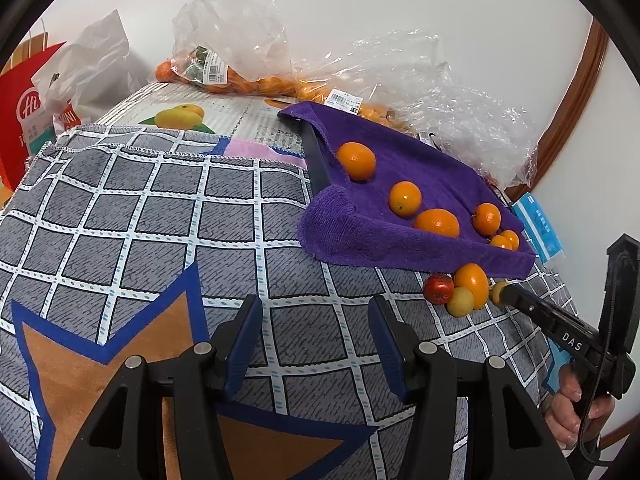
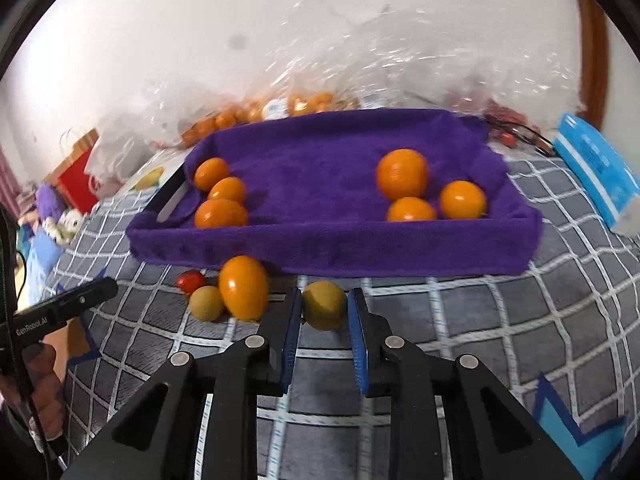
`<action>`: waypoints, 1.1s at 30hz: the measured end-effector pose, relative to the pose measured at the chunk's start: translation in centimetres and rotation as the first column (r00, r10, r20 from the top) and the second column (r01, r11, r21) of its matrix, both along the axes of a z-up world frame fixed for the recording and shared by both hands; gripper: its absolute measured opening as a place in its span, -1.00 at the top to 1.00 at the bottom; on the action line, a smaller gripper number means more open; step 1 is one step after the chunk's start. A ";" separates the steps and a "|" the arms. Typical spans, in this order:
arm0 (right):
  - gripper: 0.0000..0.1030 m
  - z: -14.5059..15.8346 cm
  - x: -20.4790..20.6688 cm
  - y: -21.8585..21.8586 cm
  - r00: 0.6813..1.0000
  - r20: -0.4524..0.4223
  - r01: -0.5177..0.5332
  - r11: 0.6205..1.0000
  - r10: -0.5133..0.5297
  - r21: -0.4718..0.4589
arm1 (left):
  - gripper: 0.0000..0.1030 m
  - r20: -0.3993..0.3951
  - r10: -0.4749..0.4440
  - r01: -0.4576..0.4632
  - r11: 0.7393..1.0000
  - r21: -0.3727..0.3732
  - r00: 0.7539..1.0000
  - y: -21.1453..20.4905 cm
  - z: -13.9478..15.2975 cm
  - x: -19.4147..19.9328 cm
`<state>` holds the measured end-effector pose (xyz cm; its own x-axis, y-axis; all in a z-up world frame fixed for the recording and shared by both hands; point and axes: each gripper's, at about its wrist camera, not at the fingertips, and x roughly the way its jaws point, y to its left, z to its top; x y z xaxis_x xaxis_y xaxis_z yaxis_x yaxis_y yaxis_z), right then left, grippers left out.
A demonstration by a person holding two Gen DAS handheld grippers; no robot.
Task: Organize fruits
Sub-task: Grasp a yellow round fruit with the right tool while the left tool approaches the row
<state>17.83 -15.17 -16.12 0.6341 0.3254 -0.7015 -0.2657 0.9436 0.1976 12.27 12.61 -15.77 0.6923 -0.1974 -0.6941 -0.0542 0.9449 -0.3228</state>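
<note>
Right tool clamping yellow-green fruit beside oval orange fruit

Black claw, blue pads

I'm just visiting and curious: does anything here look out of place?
Yes. Three fruits, an orange one, a red one and a yellowish one, lie on the checked cloth outside the purple-lined tray.
</note>
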 end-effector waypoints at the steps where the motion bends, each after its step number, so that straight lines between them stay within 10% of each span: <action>1: 0.52 -0.3 0.3 0.0 1.000 -0.020 -0.005 1.000 0.005 0.002 | 0.00 -0.002 0.000 0.000 1.000 0.001 1.000 -0.1 0.0 0.0; 24: 0.48 1.5 -2.2 -1.4 0.993 0.093 0.079 0.995 -0.073 -0.062 | 0.01 0.013 -0.155 0.155 0.988 -0.004 0.988 -6.8 2.6 1.4; 28: 0.48 1.2 -3.5 -2.2 0.989 0.128 0.087 0.989 -0.071 -0.120 | 0.26 -0.017 -0.149 0.149 0.989 -0.023 0.989 -7.7 1.7 2.9; 33: 0.48 1.0 -3.9 -3.9 0.991 0.113 0.080 0.997 -0.078 -0.018 | 0.29 -0.031 -0.130 0.129 0.991 -0.042 0.991 -7.9 0.9 3.6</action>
<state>13.91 -19.08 -15.15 0.7320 0.2561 -0.6313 -0.2092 0.9664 0.1494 15.89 4.73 -14.88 0.6358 -0.3120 -0.7060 0.0563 0.9310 -0.3607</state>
